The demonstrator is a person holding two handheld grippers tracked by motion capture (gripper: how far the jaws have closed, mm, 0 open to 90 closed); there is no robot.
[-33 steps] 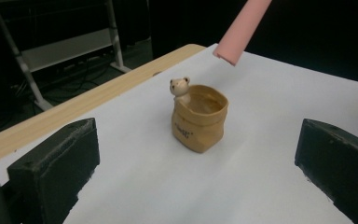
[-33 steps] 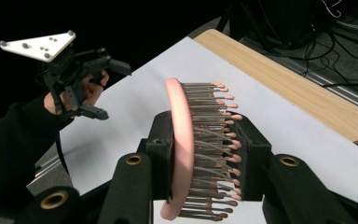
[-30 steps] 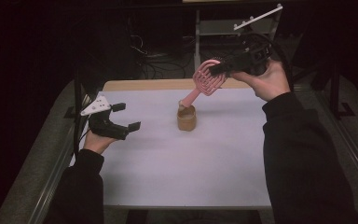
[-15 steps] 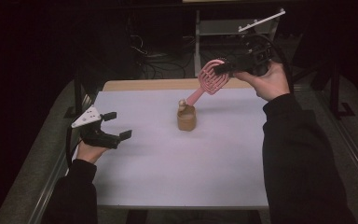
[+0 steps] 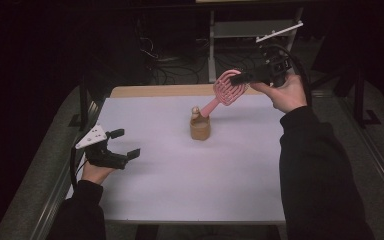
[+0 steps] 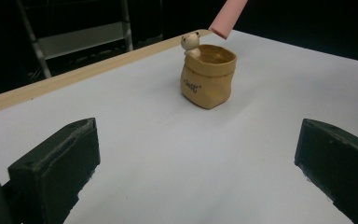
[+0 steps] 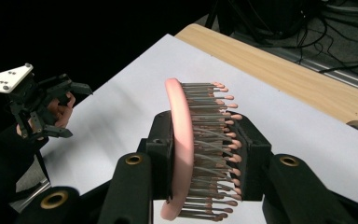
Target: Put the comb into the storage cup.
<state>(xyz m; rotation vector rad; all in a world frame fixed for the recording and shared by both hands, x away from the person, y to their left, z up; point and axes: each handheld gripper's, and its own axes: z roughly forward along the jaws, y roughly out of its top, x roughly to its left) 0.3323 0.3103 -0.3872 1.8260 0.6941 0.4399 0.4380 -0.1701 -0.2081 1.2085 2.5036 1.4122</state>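
A pink hairbrush (image 5: pixel 228 90) is held by its bristled head in my right gripper (image 5: pixel 241 77), up at the far right of the table. The right gripper view shows the jaws shut on the brush head (image 7: pixel 186 154), bristles to the right. The brush handle slants down toward a small tan pouch-shaped holder (image 5: pixel 200 128) with a little bear figure (image 5: pixel 195 112) on its rim; the handle tip (image 6: pixel 224 19) hangs just above the holder's (image 6: pixel 209 75) opening. My left gripper (image 5: pixel 121 144) sits low near the table's left edge, open and holding nothing, pointing toward the holder.
The white table top (image 5: pixel 190 175) has a wooden strip (image 5: pixel 155 91) along its far edge. Behind it stand a metal shelf frame (image 5: pixel 245 30) and loose cables (image 5: pixel 165 60). A metal rail (image 5: pixel 50 200) runs along the table's left side.
The left gripper has dropped and drifted toward the near left edge. The right gripper has lowered a little, bringing the brush handle closer to the holder.
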